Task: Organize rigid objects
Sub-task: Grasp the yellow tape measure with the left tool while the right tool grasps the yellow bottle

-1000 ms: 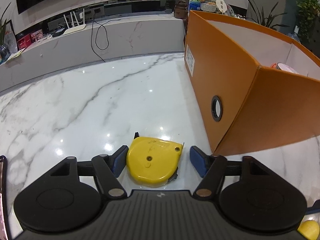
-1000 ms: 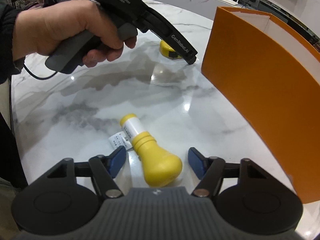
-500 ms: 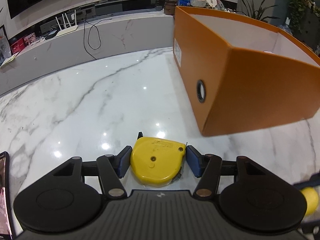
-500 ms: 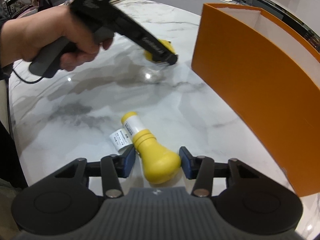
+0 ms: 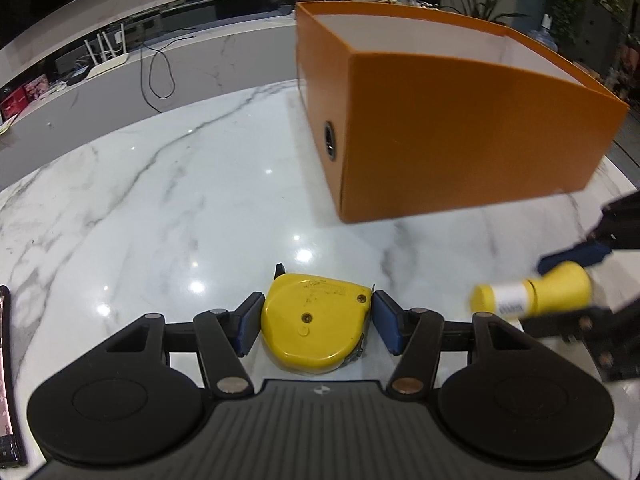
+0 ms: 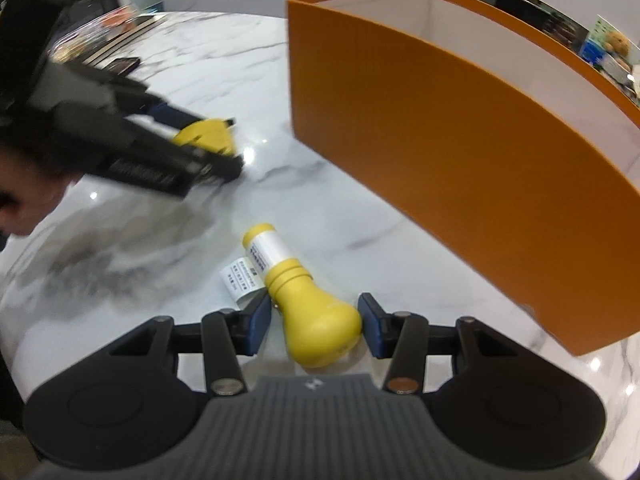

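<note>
My left gripper (image 5: 316, 322) is shut on a yellow tape measure (image 5: 314, 320); both blue pads press its sides over the marble table (image 5: 160, 200). The right wrist view shows that same tape measure (image 6: 208, 136) held in the blurred left gripper. My right gripper (image 6: 314, 326) is shut on a yellow bulb-shaped bottle (image 6: 308, 308) with a white label, gripping its wide end. That bottle (image 5: 532, 294) appears blurred at the right of the left wrist view. An open orange box (image 5: 440, 132) with a white inside stands ahead of both grippers.
A white tag (image 6: 240, 280) hangs beside the bottle's neck. A dark phone (image 6: 122, 65) lies far back on the table. A dark flat thing (image 5: 6, 372) sits at the left edge. Behind the table runs a grey counter (image 5: 120, 92) with a router and cable.
Both grippers closed on their yellow objects. The two views swung so the orange box now sits more centred, and the bottle came into the left wrist view.
</note>
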A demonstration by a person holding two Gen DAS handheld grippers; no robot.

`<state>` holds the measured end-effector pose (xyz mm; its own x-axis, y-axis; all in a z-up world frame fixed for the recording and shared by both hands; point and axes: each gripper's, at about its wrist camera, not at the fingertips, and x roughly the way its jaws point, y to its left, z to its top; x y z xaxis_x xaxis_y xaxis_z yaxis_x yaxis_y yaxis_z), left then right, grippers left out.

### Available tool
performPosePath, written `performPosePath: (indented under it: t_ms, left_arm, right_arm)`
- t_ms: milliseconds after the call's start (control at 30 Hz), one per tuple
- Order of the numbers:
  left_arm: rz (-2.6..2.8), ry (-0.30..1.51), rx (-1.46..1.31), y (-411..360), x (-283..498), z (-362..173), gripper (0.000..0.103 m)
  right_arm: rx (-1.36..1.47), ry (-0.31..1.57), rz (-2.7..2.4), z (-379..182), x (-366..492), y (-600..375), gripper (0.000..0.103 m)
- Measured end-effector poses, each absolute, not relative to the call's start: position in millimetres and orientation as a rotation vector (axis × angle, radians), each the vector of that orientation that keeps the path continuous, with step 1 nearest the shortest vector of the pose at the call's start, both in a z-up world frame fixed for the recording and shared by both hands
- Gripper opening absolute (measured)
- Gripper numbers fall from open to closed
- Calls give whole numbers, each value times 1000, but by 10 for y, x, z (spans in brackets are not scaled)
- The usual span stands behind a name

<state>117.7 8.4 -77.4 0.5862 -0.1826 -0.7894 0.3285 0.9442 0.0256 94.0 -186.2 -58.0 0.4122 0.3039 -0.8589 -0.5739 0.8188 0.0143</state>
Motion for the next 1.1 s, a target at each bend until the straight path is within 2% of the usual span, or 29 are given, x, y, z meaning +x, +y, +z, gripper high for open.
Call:
performPosePath:
  t_ms: [1100]
  left_arm:
    - [-297,865,181,290,949,-567,64]
  right_arm:
    - [-250,966,538,-185,892,-1900,46]
